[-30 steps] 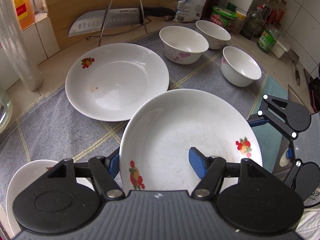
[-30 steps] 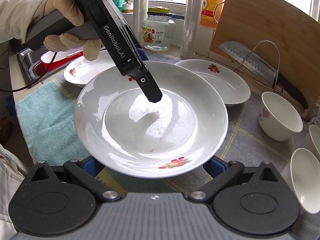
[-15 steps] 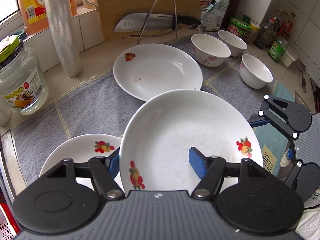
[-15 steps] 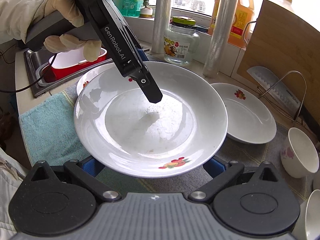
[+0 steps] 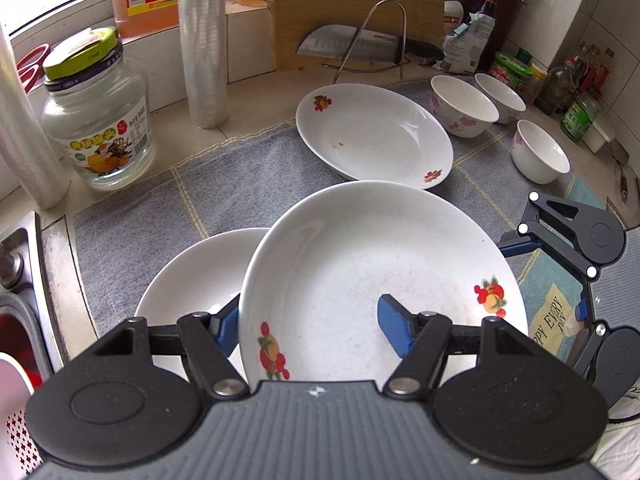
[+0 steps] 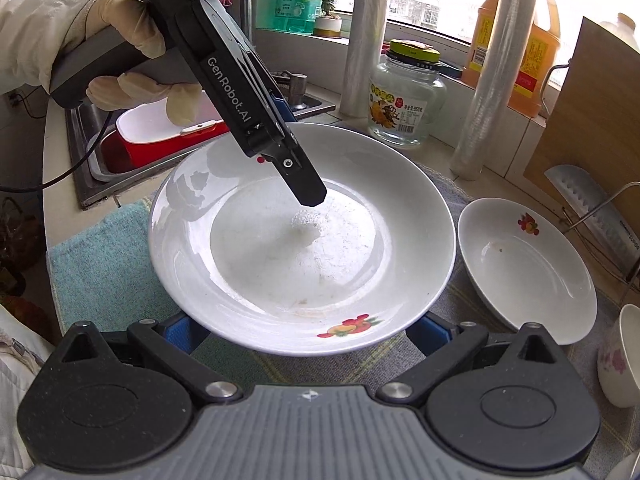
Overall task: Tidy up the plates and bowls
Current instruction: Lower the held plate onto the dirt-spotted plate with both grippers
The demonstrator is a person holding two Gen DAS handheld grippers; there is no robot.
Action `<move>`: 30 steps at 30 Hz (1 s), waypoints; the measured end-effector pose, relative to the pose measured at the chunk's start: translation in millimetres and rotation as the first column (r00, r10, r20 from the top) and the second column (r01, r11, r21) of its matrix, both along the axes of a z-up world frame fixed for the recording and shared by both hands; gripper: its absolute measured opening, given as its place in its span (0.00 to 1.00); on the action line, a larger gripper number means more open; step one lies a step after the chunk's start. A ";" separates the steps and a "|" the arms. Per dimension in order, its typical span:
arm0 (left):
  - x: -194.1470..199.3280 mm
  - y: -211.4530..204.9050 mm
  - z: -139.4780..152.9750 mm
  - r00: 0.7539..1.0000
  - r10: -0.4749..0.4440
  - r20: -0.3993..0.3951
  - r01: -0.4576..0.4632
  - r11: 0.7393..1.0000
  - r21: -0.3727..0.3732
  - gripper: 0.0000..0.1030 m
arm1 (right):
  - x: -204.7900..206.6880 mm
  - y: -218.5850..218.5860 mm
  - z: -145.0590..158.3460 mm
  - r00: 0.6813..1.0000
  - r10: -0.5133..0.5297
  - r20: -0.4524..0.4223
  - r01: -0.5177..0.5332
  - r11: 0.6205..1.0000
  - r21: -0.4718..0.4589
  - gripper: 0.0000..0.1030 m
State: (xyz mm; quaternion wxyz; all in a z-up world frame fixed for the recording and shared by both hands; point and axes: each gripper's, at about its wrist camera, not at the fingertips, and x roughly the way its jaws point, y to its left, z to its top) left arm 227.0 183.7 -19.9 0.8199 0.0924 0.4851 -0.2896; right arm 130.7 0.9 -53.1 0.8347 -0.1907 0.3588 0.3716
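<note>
A white plate with fruit prints [image 5: 360,272] [image 6: 280,272] hangs above the grey mat. My left gripper [image 5: 310,322] [image 6: 308,192] is shut on its rim, one blue pad inside the dish and one outside. My right gripper [image 6: 304,332] [image 5: 548,280] stands open at the opposite side, its fingers reaching under the rim. The held plate partly overlaps a second plate [image 5: 192,276] lying on the mat below it to the left. A third plate [image 5: 376,136] [image 6: 524,268] lies farther back. Three white bowls [image 5: 464,106] [image 5: 500,96] [image 5: 540,156] stand beyond it.
A glass jar [image 5: 98,120] and rolls of wrap [image 5: 202,40] stand along the window ledge. The sink [image 6: 92,148] holds a red tub [image 6: 160,132]. A knife on a wire rack [image 5: 352,46] leans by the cutting board. A teal towel [image 6: 100,264] covers the counter edge.
Both grippers have carried the plate leftward across the counter. It now overlaps the plate lying near the sink; the bowls have dropped back to the right.
</note>
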 end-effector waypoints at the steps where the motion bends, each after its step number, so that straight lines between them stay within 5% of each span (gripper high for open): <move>1: 0.5 4.4 -0.5 1.000 0.007 -0.001 -0.007 1.000 -0.002 0.66 | 1.1 2.8 -0.4 1.000 0.004 0.000 -0.004 1.000 -0.001 1.00; 30: 28.0 51.3 -29.6 0.994 0.096 -0.053 -0.097 0.995 -0.013 0.66 | 27.3 47.6 -14.3 0.997 0.070 -0.044 -0.071 0.997 -0.023 1.00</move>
